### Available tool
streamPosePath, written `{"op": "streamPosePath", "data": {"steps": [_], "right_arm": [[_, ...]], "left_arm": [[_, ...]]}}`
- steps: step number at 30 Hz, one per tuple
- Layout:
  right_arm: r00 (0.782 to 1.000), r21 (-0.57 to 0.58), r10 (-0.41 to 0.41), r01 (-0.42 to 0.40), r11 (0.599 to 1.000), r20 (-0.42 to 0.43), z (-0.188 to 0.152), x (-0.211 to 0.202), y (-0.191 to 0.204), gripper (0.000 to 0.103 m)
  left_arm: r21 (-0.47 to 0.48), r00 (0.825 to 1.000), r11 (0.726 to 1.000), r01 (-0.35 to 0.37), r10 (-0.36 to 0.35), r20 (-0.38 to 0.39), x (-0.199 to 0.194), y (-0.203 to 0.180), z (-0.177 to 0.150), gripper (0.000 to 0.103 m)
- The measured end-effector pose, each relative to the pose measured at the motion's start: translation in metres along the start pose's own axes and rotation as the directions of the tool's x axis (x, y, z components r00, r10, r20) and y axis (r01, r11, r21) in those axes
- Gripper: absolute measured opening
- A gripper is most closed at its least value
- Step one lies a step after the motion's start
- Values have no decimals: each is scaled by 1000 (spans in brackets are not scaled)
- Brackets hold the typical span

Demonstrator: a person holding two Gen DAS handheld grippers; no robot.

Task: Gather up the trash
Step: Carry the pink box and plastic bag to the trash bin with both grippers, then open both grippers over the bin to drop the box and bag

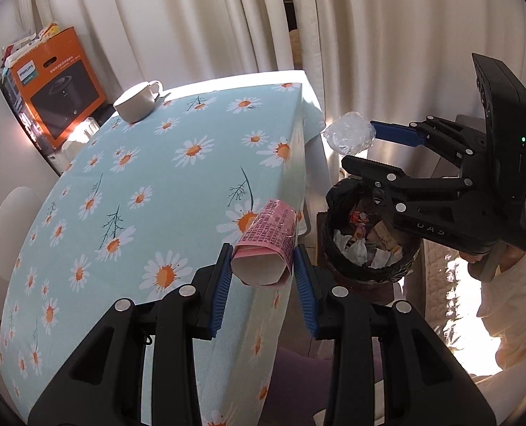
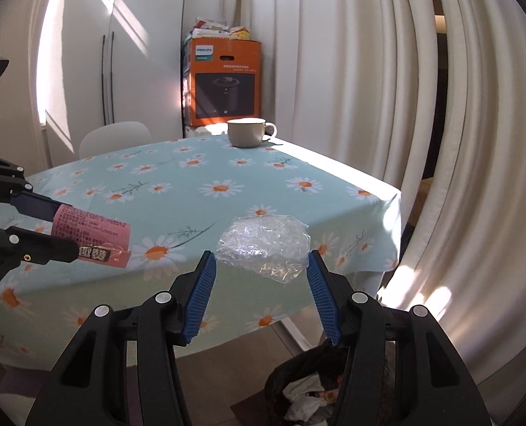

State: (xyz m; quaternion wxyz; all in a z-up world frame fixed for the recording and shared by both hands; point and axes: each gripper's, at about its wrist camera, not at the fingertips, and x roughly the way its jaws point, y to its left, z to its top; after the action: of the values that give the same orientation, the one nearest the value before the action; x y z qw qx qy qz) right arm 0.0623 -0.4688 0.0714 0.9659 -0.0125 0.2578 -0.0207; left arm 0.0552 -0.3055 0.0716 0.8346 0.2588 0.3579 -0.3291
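My left gripper (image 1: 263,266) is shut on a pink printed wrapper (image 1: 266,245), held above the table's near corner; it also shows in the right wrist view (image 2: 96,238). My right gripper (image 2: 263,277) is shut on a crumpled clear plastic wad (image 2: 264,245), held in the air above the bin; the left wrist view shows the wad (image 1: 349,135) at the fingertips. A black-lined trash bin (image 1: 369,234) with paper scraps inside stands on the floor beside the table, and shows below my right gripper (image 2: 309,390).
A table with a daisy-print cloth (image 1: 149,191) carries a white cup (image 1: 138,101). An orange Philips box (image 1: 57,85) stands behind it. White curtains (image 2: 351,88) hang behind. A white chair (image 2: 115,136) is at the far side.
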Motion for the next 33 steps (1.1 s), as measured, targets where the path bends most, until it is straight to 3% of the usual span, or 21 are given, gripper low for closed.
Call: {"op": "streamPosePath", "data": {"steps": [7, 15, 24, 27, 28, 29, 30, 31, 33], "right_arm": [[991, 33, -93, 97, 995, -91, -39, -4, -51, 50], [973, 107, -135, 157, 982, -187, -79, 13, -95, 50], [936, 147, -141, 196, 969, -322, -127, 46, -127, 50], [920, 166, -141, 213, 963, -364, -139, 57, -135, 50], [912, 167, -147, 225, 960, -383, -142, 61, -137, 52], [900, 167, -162, 247, 955, -406, -145, 65, -140, 59], [890, 168, -190, 281, 945, -415, -147, 68, -143, 83], [885, 173, -214, 307, 936, -413, -150, 67, -145, 90], [879, 195, -200, 308, 931, -433, -154, 69, -152, 89]], "left_arm": [[117, 994, 987, 106, -105, -17, 47, -56, 24, 36], [168, 977, 968, 185, -162, -137, 117, -101, 37, 36], [185, 943, 946, 268, -217, -254, 184, -127, 41, 36], [155, 922, 940, 305, -250, -297, 204, -130, 43, 36], [148, 917, 937, 317, -264, -299, 206, -128, 43, 41], [141, 916, 935, 325, -275, -291, 207, -128, 46, 59], [136, 920, 935, 327, -282, -271, 205, -127, 47, 72], [130, 927, 938, 322, -284, -244, 201, -124, 48, 96], [111, 930, 937, 330, -302, -210, 196, -118, 51, 97]]}}
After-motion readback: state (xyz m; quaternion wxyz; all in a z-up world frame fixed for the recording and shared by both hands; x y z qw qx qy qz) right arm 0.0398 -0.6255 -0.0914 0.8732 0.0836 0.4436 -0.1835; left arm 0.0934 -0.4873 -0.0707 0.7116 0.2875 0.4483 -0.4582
